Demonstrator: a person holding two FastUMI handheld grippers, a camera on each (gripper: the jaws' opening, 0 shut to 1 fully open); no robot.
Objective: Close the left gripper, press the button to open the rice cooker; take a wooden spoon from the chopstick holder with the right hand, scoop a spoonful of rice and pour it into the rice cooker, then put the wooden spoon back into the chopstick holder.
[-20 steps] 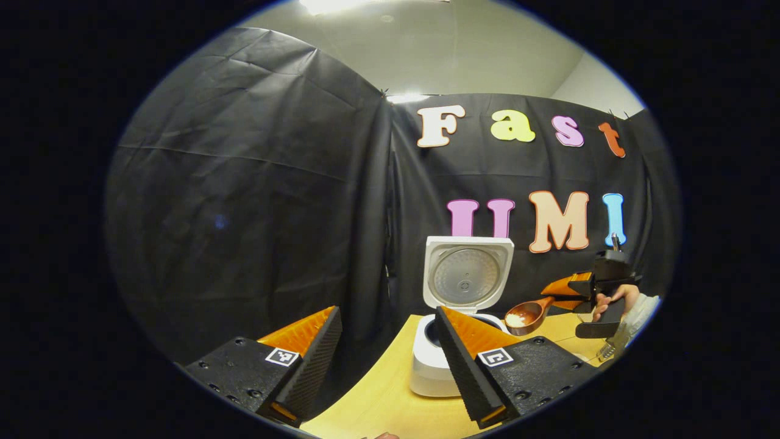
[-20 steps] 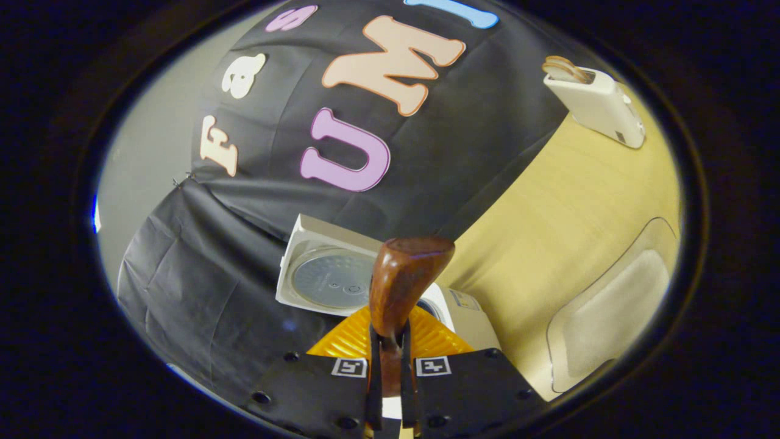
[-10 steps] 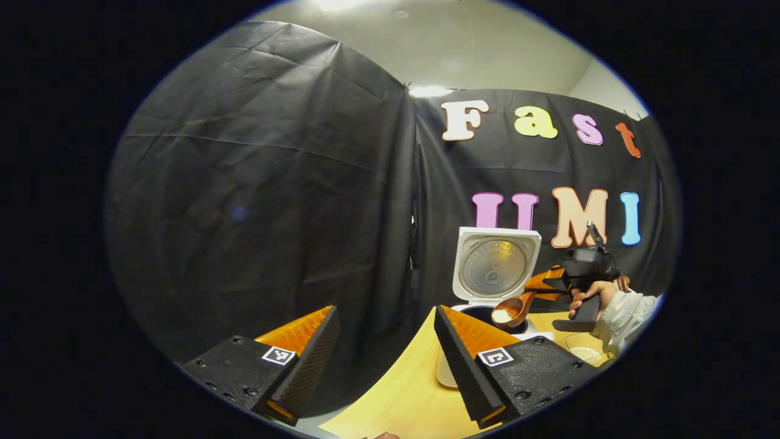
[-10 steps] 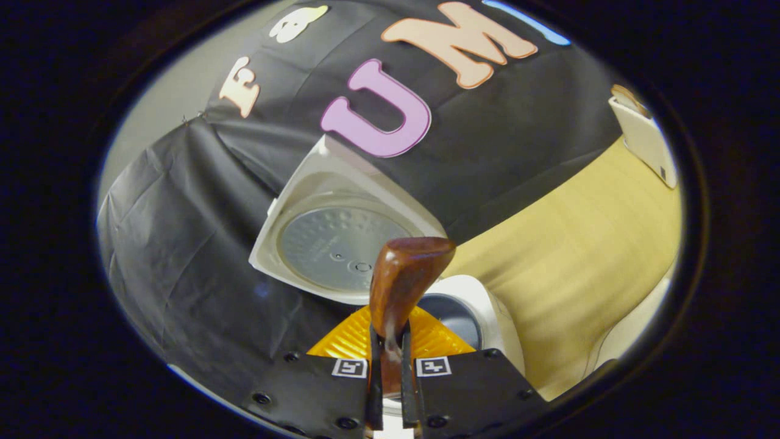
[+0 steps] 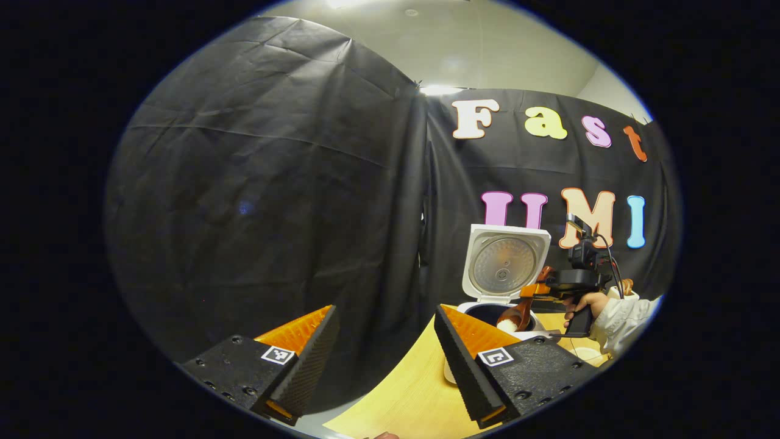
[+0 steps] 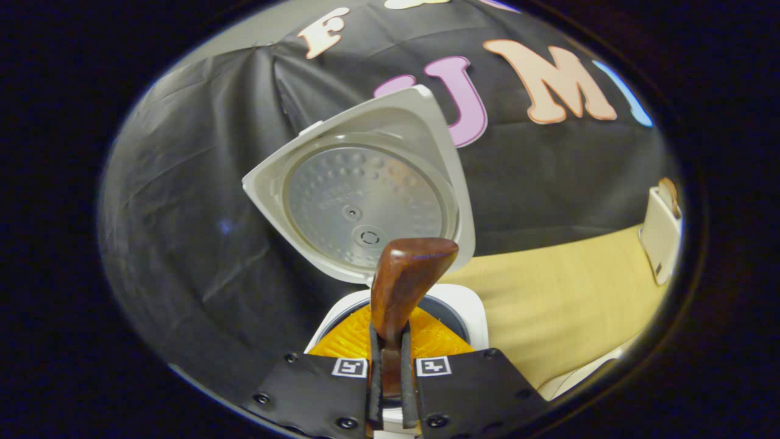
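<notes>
The white rice cooker [image 5: 487,308] stands on the wooden table with its lid [image 5: 506,264] raised upright. In the left gripper view my right gripper [image 5: 539,289] holds the wooden spoon [image 5: 515,317] tipped down over the cooker's pot, white rice at its bowl. In the right gripper view my right gripper [image 6: 390,366] is shut on the spoon [image 6: 405,280], just above the cooker's rim [image 6: 472,308], with the open lid [image 6: 365,189] behind. My left gripper [image 5: 384,360] stands open at the table's near left, well short of the cooker, nothing between its fingers.
A white chopstick holder [image 6: 661,235] with wooden utensils stands on the table [image 6: 567,305] far right in the right gripper view. A pale dish edge [image 6: 579,378] shows at lower right. A hand and light sleeve [image 5: 615,311] hold the right gripper.
The right gripper carried the spoon over the cooker's opening and rolled it, tipping the bowl downward. The left gripper drifted left and stayed open.
</notes>
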